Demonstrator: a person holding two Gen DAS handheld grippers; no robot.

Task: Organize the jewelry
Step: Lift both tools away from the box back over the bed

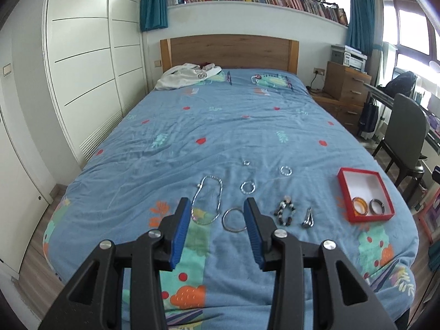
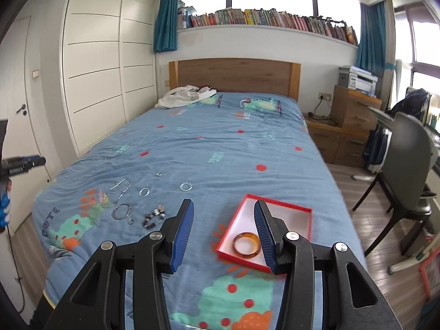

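Jewelry lies on the blue bedspread (image 1: 220, 126). In the left wrist view: a silver necklace (image 1: 208, 200), a silver bangle (image 1: 234, 219), a beaded bracelet (image 1: 285, 213), a small metal clip (image 1: 308, 218), two sparkly rings (image 1: 247, 187) (image 1: 285, 170) and a tiny ring (image 1: 246, 162). A red box (image 1: 365, 194) holds an amber bangle (image 1: 360, 206) and a dark bangle (image 1: 377, 206). My left gripper (image 1: 217, 206) is open, above the bangle. My right gripper (image 2: 222, 209) is open, beside the red box (image 2: 265, 231) with the amber bangle (image 2: 246, 243).
A white garment (image 1: 187, 75) lies by the wooden headboard (image 1: 229, 51). White wardrobe doors (image 1: 90, 63) stand left. A wooden dresser (image 1: 346, 88), a grey chair (image 2: 407, 170) and a desk stand right of the bed.
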